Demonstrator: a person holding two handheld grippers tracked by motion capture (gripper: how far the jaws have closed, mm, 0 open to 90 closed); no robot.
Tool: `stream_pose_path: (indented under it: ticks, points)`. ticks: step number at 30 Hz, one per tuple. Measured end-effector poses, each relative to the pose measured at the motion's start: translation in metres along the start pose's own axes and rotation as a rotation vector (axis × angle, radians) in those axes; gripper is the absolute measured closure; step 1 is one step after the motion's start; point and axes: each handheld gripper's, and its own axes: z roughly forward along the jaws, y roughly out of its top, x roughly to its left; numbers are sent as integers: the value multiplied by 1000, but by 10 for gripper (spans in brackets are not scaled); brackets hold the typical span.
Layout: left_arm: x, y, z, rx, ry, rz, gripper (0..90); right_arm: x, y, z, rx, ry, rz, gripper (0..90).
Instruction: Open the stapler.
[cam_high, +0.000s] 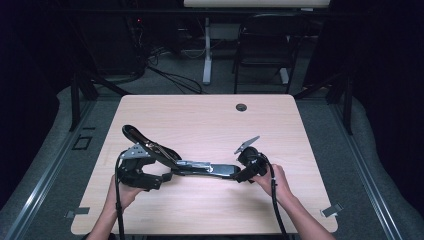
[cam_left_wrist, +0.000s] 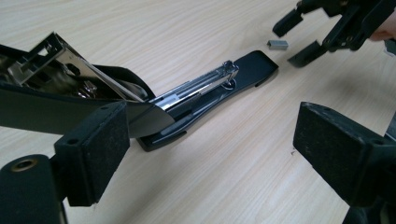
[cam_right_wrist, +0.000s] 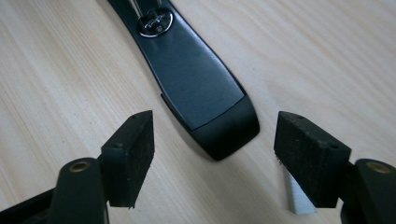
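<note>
On the desk (cam_high: 210, 120) an opened stapler (cam_left_wrist: 205, 91) lies flat, its lid raised by the left gripper (cam_left_wrist: 205, 154), whose jaws stand spread. Just beside the base's tip, the right gripper (cam_right_wrist: 212, 154), also spread, should straddle the staple strip (cam_left_wrist: 277, 44) squarely and pinch gently to avoid breaking it.

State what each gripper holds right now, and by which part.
Nothing. The left gripper and right gripper are both open; the stapler lies opened on the table.

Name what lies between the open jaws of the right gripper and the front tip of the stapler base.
Bare wood. In the right gripper view, the right gripper stands open just short of the stapler base, with bare table between them.
</note>
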Motion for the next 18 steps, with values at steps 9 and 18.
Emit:
stream_pose_path:
  ticks: [9,18]
  points:
    - [10,-9,14,96,-27,-17,51,-20,-13,-14,-122,27,52,125]
    - [18,-14,20,133,-5,-12,0,-44,-20,-37,-134,0,125,0]
